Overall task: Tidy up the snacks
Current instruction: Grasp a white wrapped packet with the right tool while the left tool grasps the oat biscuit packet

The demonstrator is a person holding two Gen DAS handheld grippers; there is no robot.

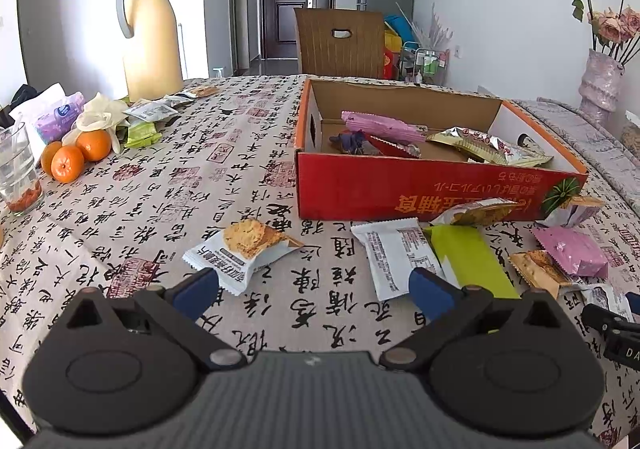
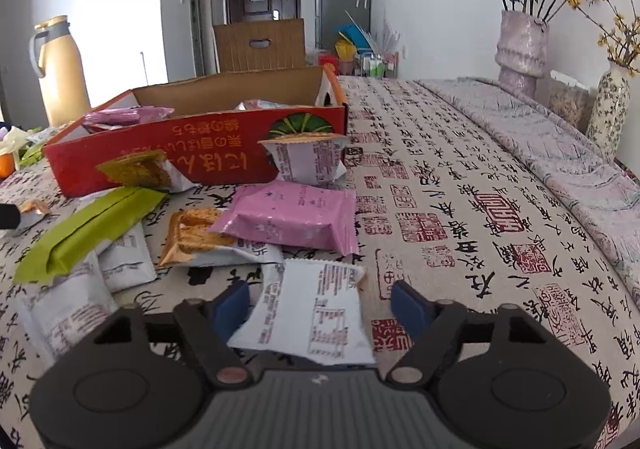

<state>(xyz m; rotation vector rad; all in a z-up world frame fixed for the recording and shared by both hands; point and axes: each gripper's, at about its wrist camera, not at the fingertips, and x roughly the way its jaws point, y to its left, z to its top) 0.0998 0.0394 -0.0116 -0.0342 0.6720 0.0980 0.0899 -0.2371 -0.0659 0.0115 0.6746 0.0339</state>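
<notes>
Only your right view shows the right gripper [image 2: 320,303] half-open around a white packet [image 2: 308,321] near the box [image 2: 224,153]; your left gripper [image 1: 316,283] gapes empty.

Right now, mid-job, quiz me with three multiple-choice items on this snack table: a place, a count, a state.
1. The pink flat snack packet nearest the right gripper lies: A in the box, B on the tablecloth, C by the jug.
2. Oranges by the glass: A one, B three, C five.
3. The red cardboard box is: A open-topped, B taped shut, C upside down.

B: it rests on the cloth in front of the box. B: three show. A: snacks show inside.
</notes>
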